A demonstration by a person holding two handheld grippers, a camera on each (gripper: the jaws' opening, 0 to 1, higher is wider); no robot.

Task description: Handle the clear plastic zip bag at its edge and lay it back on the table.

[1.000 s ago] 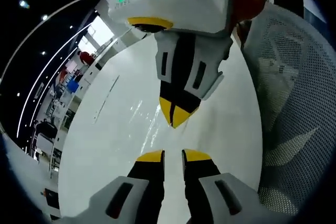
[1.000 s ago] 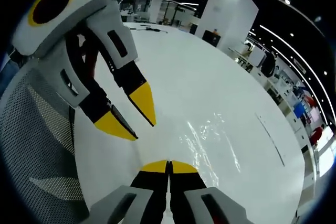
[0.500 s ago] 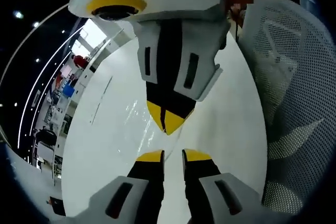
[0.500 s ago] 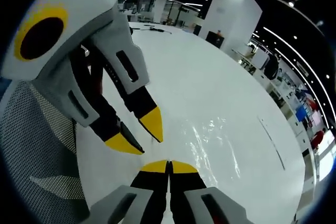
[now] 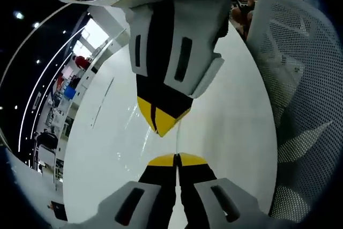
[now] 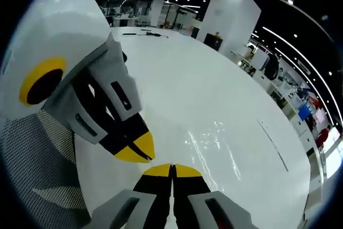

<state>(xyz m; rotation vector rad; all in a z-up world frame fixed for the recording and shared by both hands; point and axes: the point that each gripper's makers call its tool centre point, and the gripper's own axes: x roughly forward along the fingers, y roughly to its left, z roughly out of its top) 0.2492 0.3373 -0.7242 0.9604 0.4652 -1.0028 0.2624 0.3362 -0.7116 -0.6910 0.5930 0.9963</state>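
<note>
Closed since a second ago: left gripper (image 5: 176, 159), jaws then parted, now pressed together at lower centre of the left gripper view, apparently pinching the near edge of the clear plastic zip bag (image 5: 140, 132). Hard to confirm the film between the yellow tips, being clear and thin. Just above, at centre, right gripper (image 5: 159, 127) pointing down from the top, tips also together, nearly meeting the left pair; likely placed so close in order to share one edge of the bag. Glints of the bag spread leftward over the white table (image 5: 230, 127). White mesh chair (image 5: 300, 100) along the right side.

In the right gripper view, right gripper (image 6: 172, 170) at bottom centre, jaws shut tight, no gap between the yellow tips; probably nipping the bag edge, though film itself unseen there. Left gripper (image 6: 140, 153) entering from the left, tips drawn together just above and beside. Bag (image 6: 214, 146) shining flat on the table (image 6: 177, 73), right of centre. Mesh chair (image 6: 37, 154) lower left.
</note>
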